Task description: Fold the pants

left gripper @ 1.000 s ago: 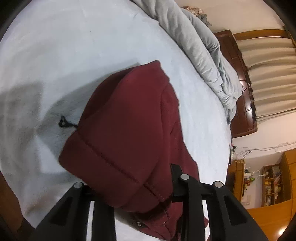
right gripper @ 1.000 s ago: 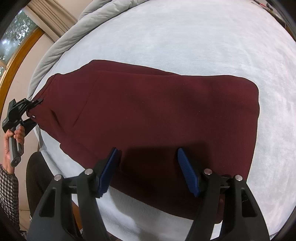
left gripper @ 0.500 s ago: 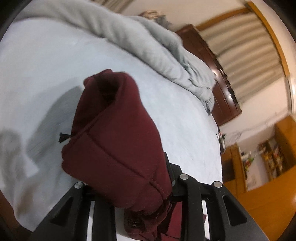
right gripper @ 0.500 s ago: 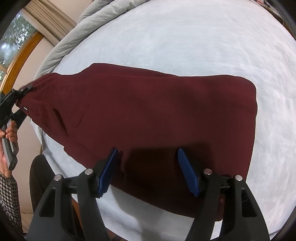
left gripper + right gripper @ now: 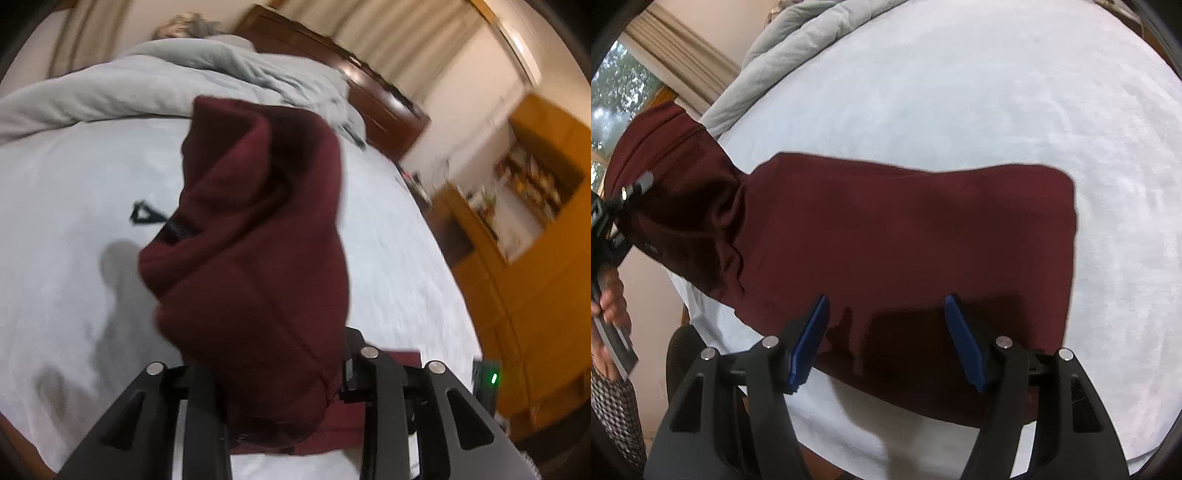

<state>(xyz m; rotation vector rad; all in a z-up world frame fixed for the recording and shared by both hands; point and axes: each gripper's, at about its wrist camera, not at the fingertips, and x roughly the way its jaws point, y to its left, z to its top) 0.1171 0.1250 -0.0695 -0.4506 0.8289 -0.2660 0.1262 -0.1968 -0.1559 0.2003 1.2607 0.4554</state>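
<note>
A pair of maroon sweatpants (image 5: 905, 236) is lying across a pale blue-white bedsheet (image 5: 960, 92), with its long axis running left to right in the right wrist view. The right-hand end is lying flat with a squared, straight edge, while the left-hand end is being lifted off the bed and is hanging bunched and creased. In that view the left gripper (image 5: 626, 194) is pinching that raised end at the far left edge, with the person's hand (image 5: 609, 306) wrapping its handle just below and a checked sleeve (image 5: 613, 417) showing beneath.

From the left wrist view, the raised cloth is draping as a thick, rolled bundle between the fingers of the left gripper (image 5: 273, 373). The jaws are standing narrow, clamping the fabric, and they have just been opening a little with the cloth between them. A black drawstring end (image 5: 142, 214) is sticking out from the bundle's left side.

The right gripper (image 5: 886, 339) is hovering over the near long edge of the sweatpants, its blue pads (image 5: 809, 339) standing wide apart with nothing pinched between them.

A grey duvet (image 5: 166, 81) is lying heaped along the far side of the bed, against a dark wooden headboard (image 5: 369, 92). An orange-brown wooden cabinet (image 5: 535, 258) is standing to the right.
</note>
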